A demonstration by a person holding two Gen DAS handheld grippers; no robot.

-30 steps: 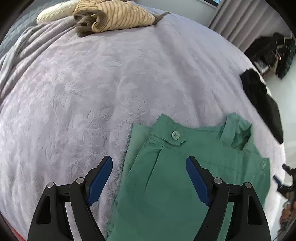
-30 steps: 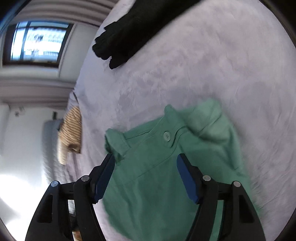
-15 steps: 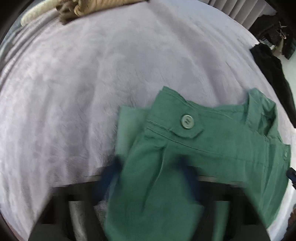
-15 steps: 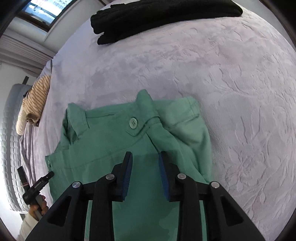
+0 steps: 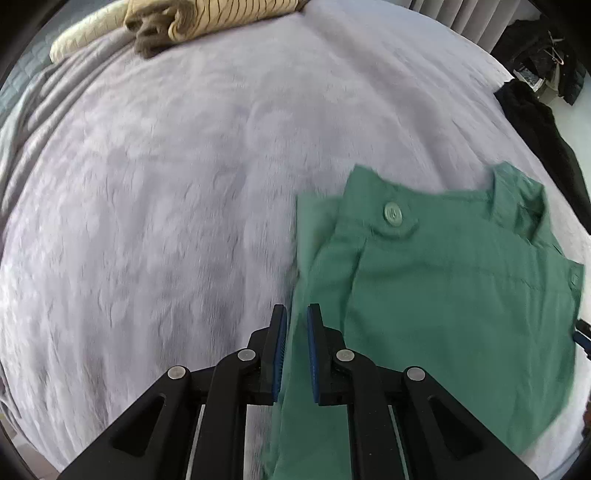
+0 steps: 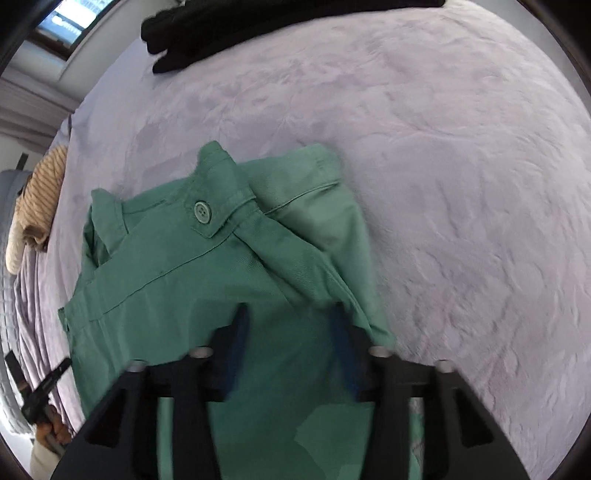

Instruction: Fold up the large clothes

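On the lavender bedspread (image 5: 166, 221) lie the green trousers (image 5: 443, 295), waistband away from both tools. Their near left edge sits pinched between the left gripper (image 5: 295, 350)'s nearly closed pads — a thin bite that could slip. The right gripper (image 6: 291, 350) hovers spread apart over the cloth — blurred — so the fold may skew.

A home bedroom: a bed (image 5: 184, 184) under a lilac embossed blanket carries clothes, a striped top (image 5: 221, 18) beside a pillow (image 5: 85, 40), with curtains (image 5: 461, 14), a window (image 6: 62, 29) and dark garments hanging (image 5: 543, 55) at the side.
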